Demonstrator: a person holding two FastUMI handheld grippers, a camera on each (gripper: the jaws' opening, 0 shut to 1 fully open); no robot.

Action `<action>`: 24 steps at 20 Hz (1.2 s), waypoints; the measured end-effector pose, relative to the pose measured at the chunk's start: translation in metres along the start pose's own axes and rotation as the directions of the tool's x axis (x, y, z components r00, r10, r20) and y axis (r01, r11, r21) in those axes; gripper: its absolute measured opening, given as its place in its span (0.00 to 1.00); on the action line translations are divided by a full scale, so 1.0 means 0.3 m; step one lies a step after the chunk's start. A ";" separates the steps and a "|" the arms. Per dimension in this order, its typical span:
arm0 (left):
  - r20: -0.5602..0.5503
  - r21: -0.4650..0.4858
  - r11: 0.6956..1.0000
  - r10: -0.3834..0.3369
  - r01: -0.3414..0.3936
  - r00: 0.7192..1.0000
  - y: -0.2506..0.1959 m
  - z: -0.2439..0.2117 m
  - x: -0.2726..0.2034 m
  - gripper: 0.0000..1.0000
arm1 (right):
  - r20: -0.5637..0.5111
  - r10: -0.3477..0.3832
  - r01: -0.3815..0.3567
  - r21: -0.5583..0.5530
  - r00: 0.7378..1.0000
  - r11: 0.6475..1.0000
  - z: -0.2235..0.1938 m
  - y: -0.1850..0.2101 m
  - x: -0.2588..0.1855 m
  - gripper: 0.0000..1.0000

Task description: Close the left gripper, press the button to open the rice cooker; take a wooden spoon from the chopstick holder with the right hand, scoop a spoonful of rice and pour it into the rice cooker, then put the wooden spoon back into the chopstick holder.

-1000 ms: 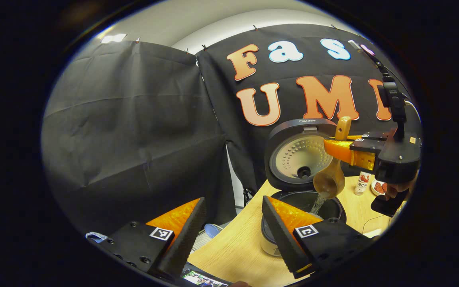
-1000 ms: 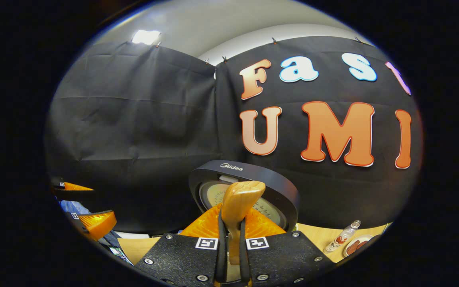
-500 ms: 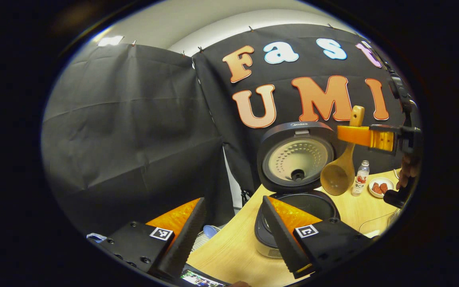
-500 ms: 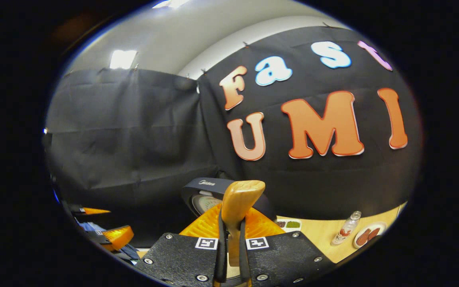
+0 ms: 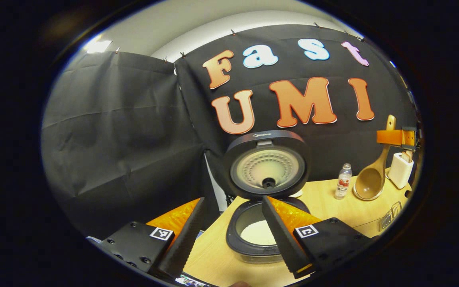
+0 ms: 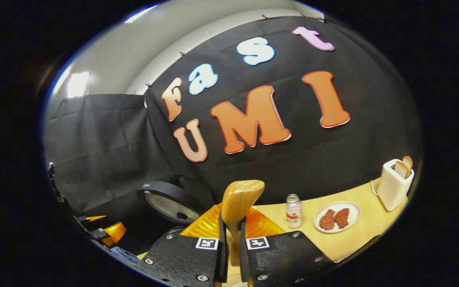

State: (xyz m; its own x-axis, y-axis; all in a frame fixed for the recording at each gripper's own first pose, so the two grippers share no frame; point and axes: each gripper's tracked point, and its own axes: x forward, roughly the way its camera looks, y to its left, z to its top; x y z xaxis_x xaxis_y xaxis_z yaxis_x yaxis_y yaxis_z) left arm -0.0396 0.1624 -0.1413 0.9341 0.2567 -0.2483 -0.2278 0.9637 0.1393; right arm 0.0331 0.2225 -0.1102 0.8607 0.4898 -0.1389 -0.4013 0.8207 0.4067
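Black cloth backs the wooden table [image 5: 333, 209]. Right gripper [image 6: 229, 235] clenches the wooden spoon [image 6: 238, 203] by its handle, bowl hanging empty near the white holder [image 5: 400, 170]. Left gripper [image 5: 229, 231] hangs with fingers spread, grasping nothing, over the rice cooker [image 5: 253, 233], lid [image 5: 267, 165] up, rice inside. Beyond: bottle [image 6: 293, 210], plate [image 6: 351, 209].

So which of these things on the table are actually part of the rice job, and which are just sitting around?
Part of the job:
- rice cooker, lid up, rice inside
- wooden spoon, held by the right gripper
- left gripper, jaws apart

Just lying about:
- small bottle
- plate of food
- white toaster with bread
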 end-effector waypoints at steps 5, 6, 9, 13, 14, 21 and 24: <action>-0.026 -0.006 1.000 -0.020 0.019 0.999 -0.101 0.009 0.003 0.96 | -0.035 -0.183 0.184 0.029 0.983 0.983 -0.053 -0.304 -0.153 0.12; -0.035 -0.010 1.000 -0.022 0.021 0.999 -0.120 0.007 0.004 0.96 | -0.045 -0.213 0.215 0.042 0.976 0.976 -0.063 -0.355 -0.186 0.12; -0.047 -0.011 0.999 -0.034 0.034 0.998 -0.170 0.019 0.005 0.96 | -0.043 -0.296 0.299 0.071 0.954 0.952 -0.062 -0.498 -0.271 0.12; -0.071 -0.027 1.000 -0.007 0.005 0.997 -0.189 0.027 0.004 1.00 | -0.056 -0.382 0.385 0.095 0.923 0.918 -0.094 -0.648 -0.357 0.12; -0.076 -0.035 0.999 0.000 -0.003 0.997 -0.190 0.029 0.004 1.00 | -0.064 -0.394 0.399 0.104 0.917 0.911 -0.110 -0.675 -0.367 0.12; -0.072 -0.036 0.998 0.043 -0.046 0.996 -0.176 0.064 -0.002 0.96 | -0.150 -0.427 0.446 0.135 0.892 0.885 -0.288 -0.772 -0.394 0.12; -0.063 -0.023 0.998 0.058 -0.060 0.996 -0.157 0.091 -0.002 0.96 | -0.171 -0.434 0.460 0.155 0.884 0.875 -0.348 -0.802 -0.385 0.12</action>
State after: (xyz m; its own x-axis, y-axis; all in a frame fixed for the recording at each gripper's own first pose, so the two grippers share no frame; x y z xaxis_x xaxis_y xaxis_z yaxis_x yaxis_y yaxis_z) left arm -0.0218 0.1150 -0.1216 0.9001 0.3165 -0.2994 -0.2896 0.9481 0.1316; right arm -0.0024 -0.0009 -0.2863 0.8819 0.1270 -0.4539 0.0931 0.8971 0.4318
